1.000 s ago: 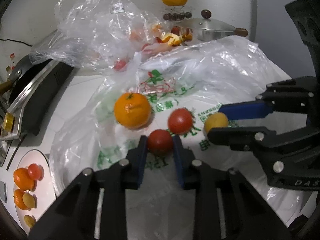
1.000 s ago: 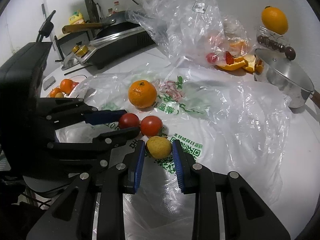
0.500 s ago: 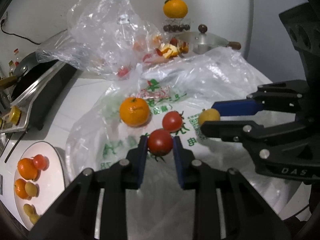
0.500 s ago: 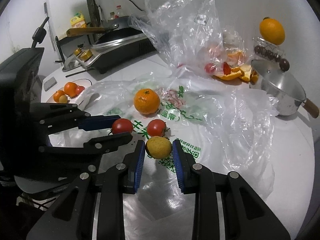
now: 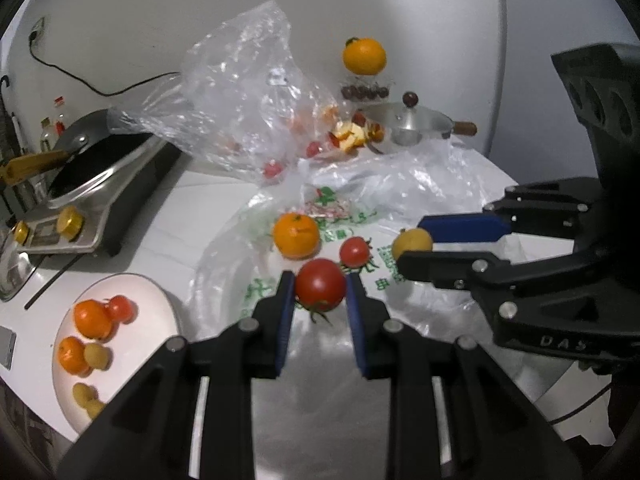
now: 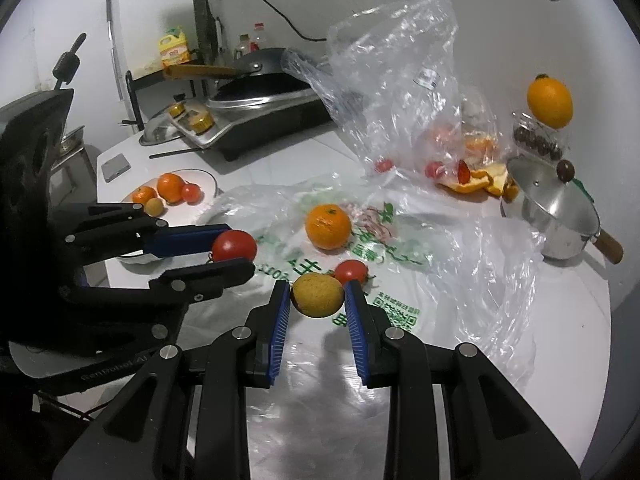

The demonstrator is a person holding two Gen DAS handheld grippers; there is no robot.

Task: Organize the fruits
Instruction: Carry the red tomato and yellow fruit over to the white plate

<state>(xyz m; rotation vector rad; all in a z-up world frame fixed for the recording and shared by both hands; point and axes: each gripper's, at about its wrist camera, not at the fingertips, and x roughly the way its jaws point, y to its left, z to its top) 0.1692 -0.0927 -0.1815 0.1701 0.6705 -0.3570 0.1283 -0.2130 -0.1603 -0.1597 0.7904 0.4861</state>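
Note:
My left gripper is shut on a red tomato and holds it above the printed plastic bag. My right gripper is shut on a small yellow fruit, also lifted off the bag. An orange and a second tomato lie on the bag. A white plate at the lower left holds oranges, a tomato and small yellow fruits. In the right wrist view the left gripper shows at the left with its tomato.
A crumpled clear bag with small tomatoes and peel stands behind. A steel pot with lid and a jar topped by an orange are at the back right. A cooker with a pan is at the left.
Both grippers have risen and drawn back from the bag, each carrying its fruit. The plate has come further into the left wrist view.

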